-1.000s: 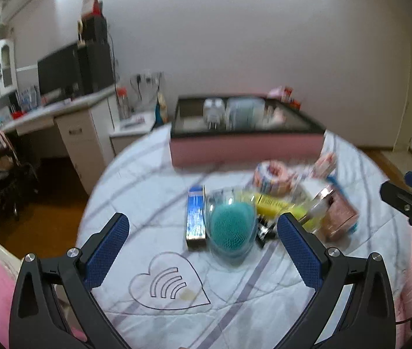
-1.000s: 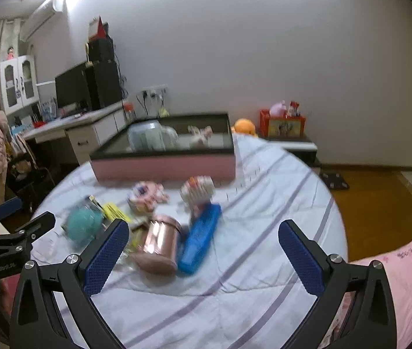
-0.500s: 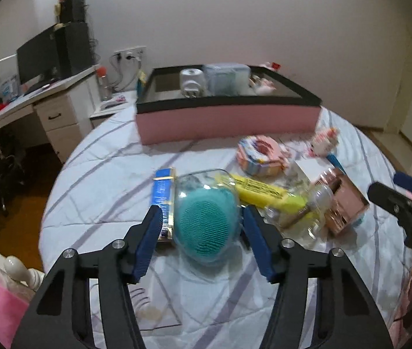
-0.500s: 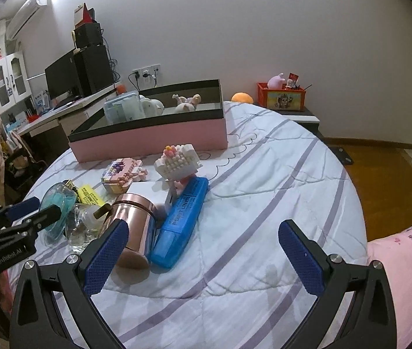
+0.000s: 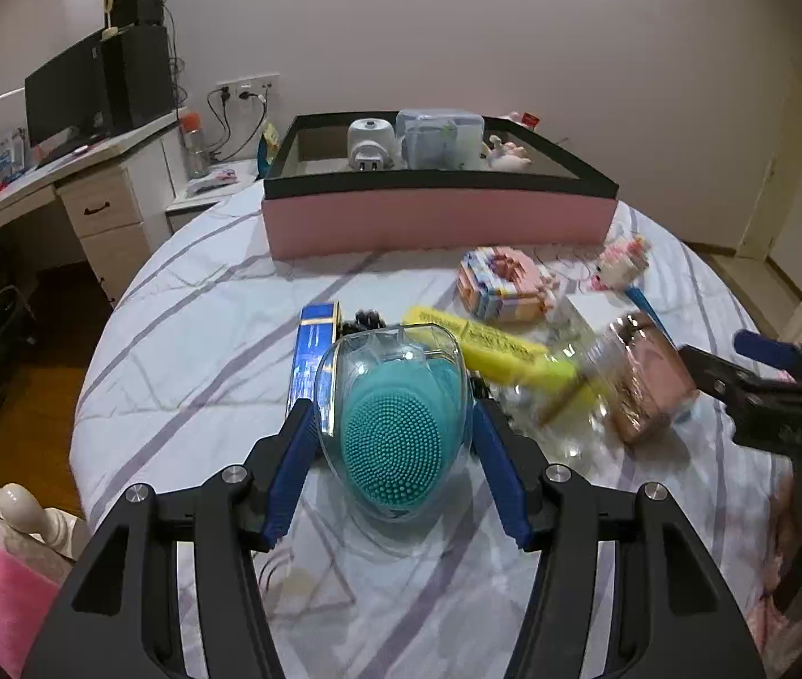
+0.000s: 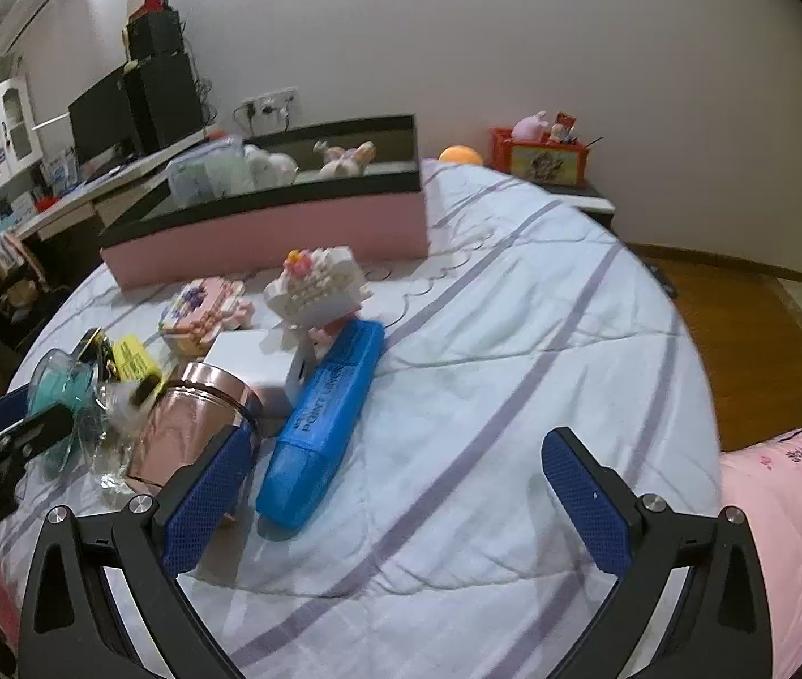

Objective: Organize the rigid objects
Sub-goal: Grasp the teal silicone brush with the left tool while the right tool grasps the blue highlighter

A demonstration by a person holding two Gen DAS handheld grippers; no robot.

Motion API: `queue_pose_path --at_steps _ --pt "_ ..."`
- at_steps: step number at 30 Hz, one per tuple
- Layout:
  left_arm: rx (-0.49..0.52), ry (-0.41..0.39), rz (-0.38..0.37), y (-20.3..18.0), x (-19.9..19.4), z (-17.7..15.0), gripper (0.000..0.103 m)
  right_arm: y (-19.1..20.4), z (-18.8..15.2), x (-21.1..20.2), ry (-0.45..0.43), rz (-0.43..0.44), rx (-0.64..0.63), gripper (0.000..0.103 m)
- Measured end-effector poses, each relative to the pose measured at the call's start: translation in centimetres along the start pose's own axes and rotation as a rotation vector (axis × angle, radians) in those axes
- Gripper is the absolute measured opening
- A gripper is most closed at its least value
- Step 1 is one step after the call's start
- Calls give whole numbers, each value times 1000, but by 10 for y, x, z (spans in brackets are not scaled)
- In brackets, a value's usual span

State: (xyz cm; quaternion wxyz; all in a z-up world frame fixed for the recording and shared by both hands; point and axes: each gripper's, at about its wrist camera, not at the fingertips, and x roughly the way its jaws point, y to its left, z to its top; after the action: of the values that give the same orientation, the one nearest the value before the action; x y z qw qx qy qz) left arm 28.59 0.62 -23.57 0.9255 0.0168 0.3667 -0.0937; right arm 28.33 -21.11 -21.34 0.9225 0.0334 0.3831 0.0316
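My left gripper (image 5: pixel 395 455) is shut on a teal bristled brush in a clear plastic case (image 5: pixel 392 433), its blue pads against the case's sides, on the striped bed cover. My right gripper (image 6: pixel 395 501) is open and empty, its left pad by a rose-gold tin (image 6: pixel 188 430) with a blue pencil case (image 6: pixel 324 418) just ahead between the fingers. A pink storage box with a black rim (image 5: pixel 437 215) stands at the back and holds a white plug, a pale box and a small toy.
Around the brush lie a blue carton (image 5: pixel 313 351), a yellow tube (image 5: pixel 485 345), a pink brick model (image 5: pixel 502 283), a white box (image 6: pixel 256 359) and a brick cake toy (image 6: pixel 318 283). A desk with a monitor (image 5: pixel 69 96) stands at the left; wooden floor lies past the bed's right edge.
My left gripper has closed from wide open onto the teal brush case and moved in on it. My right gripper has come lower and closer to the rose-gold tin and the blue pencil case.
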Motion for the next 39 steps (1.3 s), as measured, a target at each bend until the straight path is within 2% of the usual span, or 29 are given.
queue_pose_path --at_steps 5,7,10,12,14,18,21,26,28,30,32,34,35,36,39 --pt "-4 14 -17 5 -1 -6 58 8 4 9 33 -6 -34 103" --pt "-13 9 -19 6 0 -6 58 10 8 18 63 -1 -50 99" --pt "-18 15 -25 7 4 -5 58 17 11 30 100 -18 -105 78" --pt "-23 19 -29 8 6 -6 59 22 12 28 91 -18 -137 43" --pt "-27 21 -33 8 7 -7 60 20 11 24 85 -14 -150 28" --pt "-54 23 -45 15 10 -8 67 5 6 14 100 0 -120 27" --pt "-75 30 -50 19 14 -8 67 -2 4 12 101 7 -103 27" --pt "-53 39 -39 16 19 -8 64 1 12 21 86 4 -114 28" --pt "-38 41 -44 14 22 -6 58 2 16 26 88 5 -114 33" --pt "-38 37 -43 14 22 -5 58 2 19 30 85 14 -111 41" --pt "-34 30 -41 14 21 -6 58 5 20 32 82 1 -127 42" --pt "-36 28 -42 14 20 -7 58 7 20 34 77 -2 -144 41" --pt "-37 29 -43 15 19 -6 58 6 21 34 73 4 -145 30" --pt "-39 28 -42 15 17 -6 58 5 21 33 69 10 -143 26" --pt "-34 10 -39 14 10 -4 58 3 19 27 54 23 -135 26"
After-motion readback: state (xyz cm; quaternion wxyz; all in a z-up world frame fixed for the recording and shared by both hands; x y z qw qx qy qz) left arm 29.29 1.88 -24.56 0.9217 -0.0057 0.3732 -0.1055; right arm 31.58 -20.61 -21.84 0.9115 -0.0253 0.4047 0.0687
